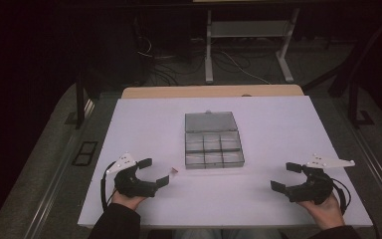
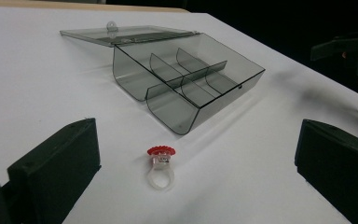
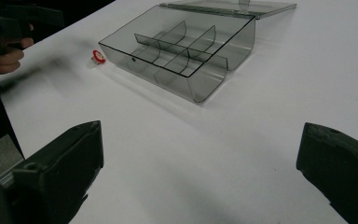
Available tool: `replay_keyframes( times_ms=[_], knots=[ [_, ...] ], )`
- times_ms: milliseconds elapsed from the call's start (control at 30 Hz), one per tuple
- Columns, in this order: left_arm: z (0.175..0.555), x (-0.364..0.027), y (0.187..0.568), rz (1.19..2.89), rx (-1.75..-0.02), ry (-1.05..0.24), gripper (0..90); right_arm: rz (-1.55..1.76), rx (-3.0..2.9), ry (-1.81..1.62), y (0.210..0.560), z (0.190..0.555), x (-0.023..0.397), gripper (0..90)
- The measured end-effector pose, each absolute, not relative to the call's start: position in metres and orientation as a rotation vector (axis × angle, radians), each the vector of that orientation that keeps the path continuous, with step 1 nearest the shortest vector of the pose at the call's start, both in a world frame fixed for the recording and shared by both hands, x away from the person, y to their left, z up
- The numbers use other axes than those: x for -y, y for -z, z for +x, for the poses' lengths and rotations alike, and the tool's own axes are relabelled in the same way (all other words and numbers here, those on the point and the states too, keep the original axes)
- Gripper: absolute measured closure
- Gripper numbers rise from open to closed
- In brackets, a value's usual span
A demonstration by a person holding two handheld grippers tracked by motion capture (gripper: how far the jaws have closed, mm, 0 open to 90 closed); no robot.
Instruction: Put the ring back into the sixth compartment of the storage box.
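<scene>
A clear grey plastic box (image 1: 213,147) with several compartments lies open mid-table, lid (image 1: 211,121) flat behind it; its compartments (image 2: 186,79) look bare. A small clear ring with a red top (image 2: 161,164) lies on the white table just left of the box's front corner (image 1: 174,170). My left gripper (image 1: 153,172) stands open right behind the ring, its jaws on either side and apart from it. My right gripper (image 1: 285,177) is open at the front right, nothing between its jaws; from there I see the box (image 3: 182,46) and the ring (image 3: 98,57) beyond it.
The white table top (image 1: 278,124) has a wooden strip (image 1: 212,91) along its far edge. Beyond it are desk legs (image 1: 208,50) and cables on a dark floor. A person's hands hold both grippers at the near edge.
</scene>
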State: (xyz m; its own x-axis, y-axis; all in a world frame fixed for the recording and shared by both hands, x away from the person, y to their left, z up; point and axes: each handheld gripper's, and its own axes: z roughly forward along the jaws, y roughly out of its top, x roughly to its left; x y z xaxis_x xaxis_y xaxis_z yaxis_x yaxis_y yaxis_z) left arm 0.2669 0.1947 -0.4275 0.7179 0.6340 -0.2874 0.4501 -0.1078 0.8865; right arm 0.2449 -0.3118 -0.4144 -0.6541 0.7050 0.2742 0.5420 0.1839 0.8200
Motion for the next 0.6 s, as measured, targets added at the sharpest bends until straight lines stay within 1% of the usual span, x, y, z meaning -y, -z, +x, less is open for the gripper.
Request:
replay_keyframes(
  times_ms=[367,600],
  knots=[
    [0.267,-0.188,0.423,1.775,-0.846,-0.176,0.0,1.22,-2.305,-1.442,0.416,0.244,0.312,0.2],
    [0.267,-0.179,0.417,1.833,-0.82,-0.178,0.0,1.224,-2.313,-1.434,0.416,0.244,0.311,0.2]
  ],
)
